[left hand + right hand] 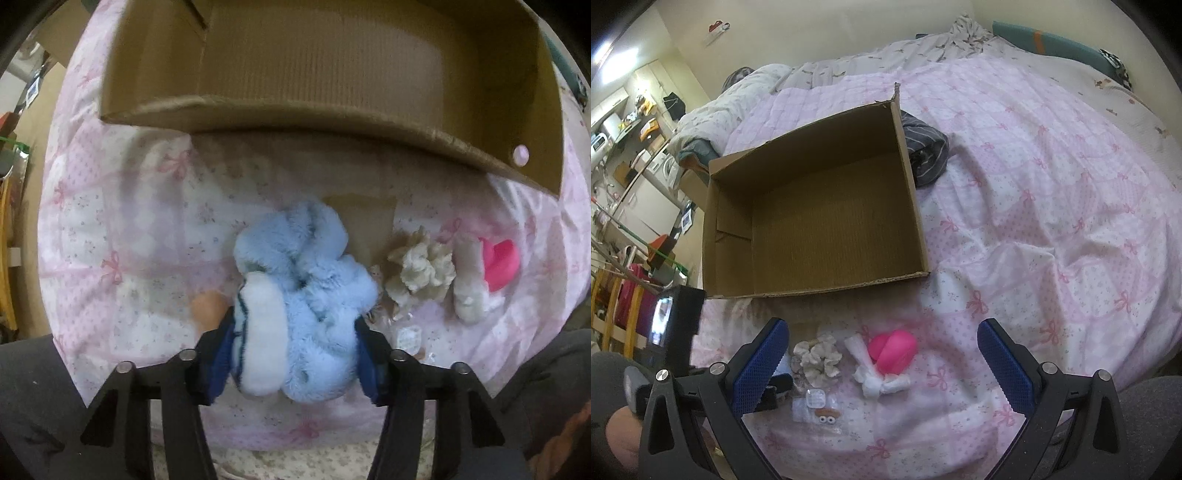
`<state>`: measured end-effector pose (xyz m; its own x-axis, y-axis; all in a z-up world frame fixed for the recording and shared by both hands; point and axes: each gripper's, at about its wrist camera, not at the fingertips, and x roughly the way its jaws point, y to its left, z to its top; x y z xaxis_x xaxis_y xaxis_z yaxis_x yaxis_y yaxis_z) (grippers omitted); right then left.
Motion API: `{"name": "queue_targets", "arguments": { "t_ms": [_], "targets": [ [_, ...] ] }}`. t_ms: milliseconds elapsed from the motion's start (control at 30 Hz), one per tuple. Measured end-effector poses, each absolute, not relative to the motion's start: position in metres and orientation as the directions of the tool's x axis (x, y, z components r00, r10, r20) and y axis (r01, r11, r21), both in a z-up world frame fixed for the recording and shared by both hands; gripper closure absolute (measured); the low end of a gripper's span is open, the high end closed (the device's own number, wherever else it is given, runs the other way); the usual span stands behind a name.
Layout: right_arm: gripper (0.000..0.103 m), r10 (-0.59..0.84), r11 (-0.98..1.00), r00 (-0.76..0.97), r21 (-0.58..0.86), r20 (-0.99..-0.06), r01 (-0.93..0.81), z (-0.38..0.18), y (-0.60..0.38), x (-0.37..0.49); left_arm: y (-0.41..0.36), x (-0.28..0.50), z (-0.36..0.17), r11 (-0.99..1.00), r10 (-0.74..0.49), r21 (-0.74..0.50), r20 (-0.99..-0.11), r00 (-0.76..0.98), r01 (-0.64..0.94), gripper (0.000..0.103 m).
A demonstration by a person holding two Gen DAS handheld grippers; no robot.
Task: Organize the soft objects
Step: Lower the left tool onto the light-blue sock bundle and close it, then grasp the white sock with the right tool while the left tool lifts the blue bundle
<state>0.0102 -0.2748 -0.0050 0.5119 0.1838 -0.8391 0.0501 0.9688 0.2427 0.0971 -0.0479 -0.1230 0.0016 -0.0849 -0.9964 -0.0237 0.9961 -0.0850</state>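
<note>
I've got the left gripper [293, 354] pointing straight down onto the bed, and its blue-padded fingers [221, 363] are pressed in on both flanks of the fluffy light-blue plush toy with the white patch [295, 295], so that's a grip on the plush, which lies on the pink bow-print quilt [122, 221]. Just beyond my left finger there's a small peach-coloured round thing [207, 308], too blurred to name. Off to the right of the plush, close by, sits the cream ruffled fabric scrunchie [419, 267], then the white rolled cloth piece [467, 291] with the bright pink heart-shaped soft item [500, 264] against it.

Over to my right gripper [882, 369]: jaws spread wide, nothing between the pads. Right between the fingers, low in view, a small clear packet with googly eyes [816, 406] lies on the quilt. A little further out I see the scrunchie [818, 358] by my left finger, and the pink heart [894, 350] with the white cloth [882, 380] nearer the middle of the gap.

Past all of that, straight ahead, the open brown cardboard box [916, 206] rests on the quilt, and a dark striped garment [925, 155] is bunched against its far right wall.
</note>
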Motion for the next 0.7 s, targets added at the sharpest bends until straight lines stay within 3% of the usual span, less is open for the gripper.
{"name": "queue_targets", "arguments": {
  "t_ms": [67,367,533,700],
  "targets": [
    [0.000,0.184,0.969,0.512,0.243,-0.839,0.050,-0.005,-0.275,0.010,-0.040,0.096,-0.107,0.995,-0.097,-0.098,-0.995,0.028,-0.018,0.068],
    [0.000,0.191,0.967,0.507,0.249,-0.841,0.050,-0.007,-0.275,0.011,-0.001,0.090,-0.032,0.976,-0.214,-0.217,-0.968,0.131,-0.008,0.069],
    [0.000,0.200,0.962,0.493,0.266,-0.847,0.065,-0.010,-0.278,0.013,0.014,0.078,-0.021,0.992,-0.120,-0.124,-0.968,0.221,-0.002,0.070],
    [0.000,0.249,0.937,0.451,0.331,-0.857,0.112,-0.017,-0.290,0.017,0.028,0.070,-0.039,0.992,-0.106,-0.118,-0.963,0.250,-0.035,0.071]
  ]
}}
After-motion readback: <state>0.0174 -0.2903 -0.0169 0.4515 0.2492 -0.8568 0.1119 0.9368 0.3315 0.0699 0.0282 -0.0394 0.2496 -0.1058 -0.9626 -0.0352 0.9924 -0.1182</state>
